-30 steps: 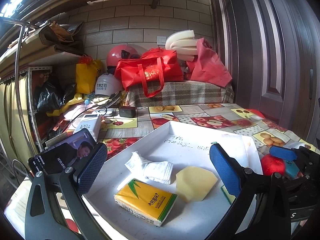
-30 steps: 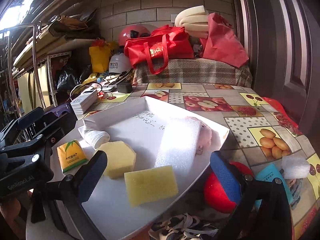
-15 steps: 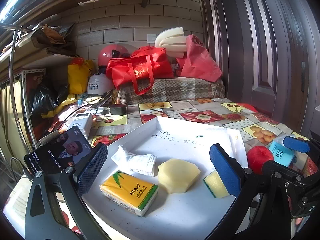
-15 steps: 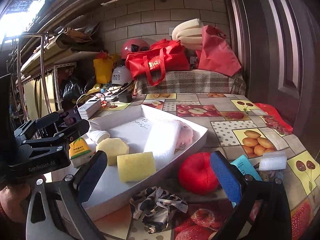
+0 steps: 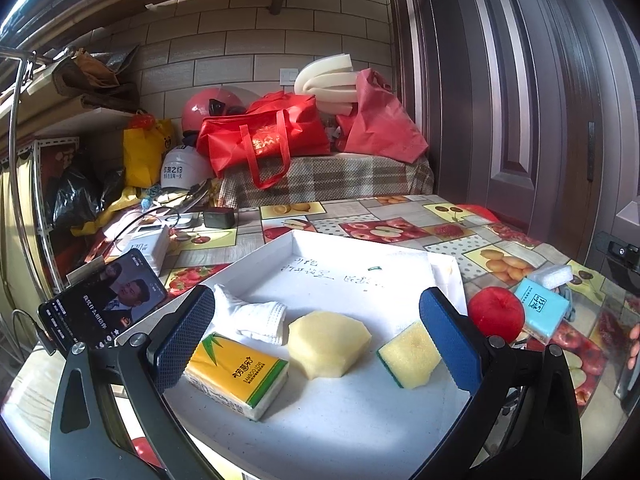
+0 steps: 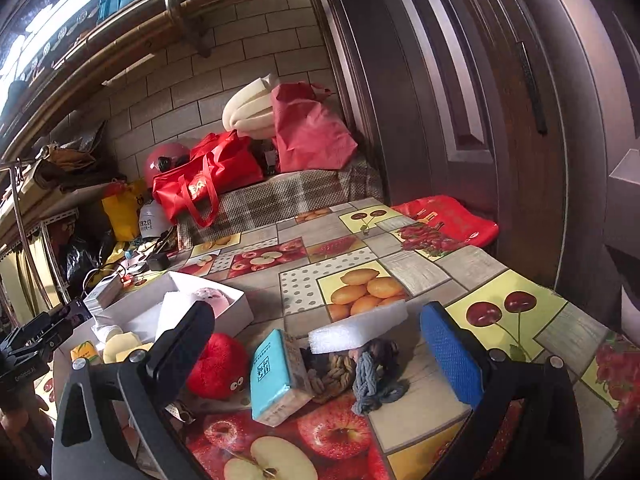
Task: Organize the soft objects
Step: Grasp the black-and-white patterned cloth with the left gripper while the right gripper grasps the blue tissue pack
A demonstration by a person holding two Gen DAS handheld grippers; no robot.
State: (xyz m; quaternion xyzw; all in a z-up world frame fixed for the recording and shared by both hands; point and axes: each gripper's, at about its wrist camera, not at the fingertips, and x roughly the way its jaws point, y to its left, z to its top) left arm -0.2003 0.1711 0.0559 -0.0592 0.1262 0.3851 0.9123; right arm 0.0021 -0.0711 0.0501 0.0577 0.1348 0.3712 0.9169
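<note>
Left claw (image 5: 316,330) hung wide open and empty over the white tray (image 5: 448,276), above a yellow tissue pack (image 5: 236,374), a white folded cloth (image 5: 260,316), a pale foam hexagon (image 5: 328,342) and a yellow sponge (image 5: 408,354), all lying inside the tray

Right claw (image 6: 316,348) likewise spread wide, holding nothing, aimed at the loose pile on the bench (image 6: 496,280) just beside the tray: red plush apple (image 6: 216,366), blue tissue pack (image 6: 272,372), white foam block (image 6: 360,326) lying on knotted rope toys (image 6: 360,372)

Judged as a pause before the next pick, with 4 or so soft things left outside

Risks from here, as guesses only:
- Foam block perched on the ropes, so likely to slide or tip off if nudged by 1 finger
- Ropes tangled together, so apt to drag a neighbour along if lifted
- Tissue pack tilted against the pile, so prone to topple if the ropes were pulled
- Soft foam liable to squash and slip from a shallow pinch
</note>
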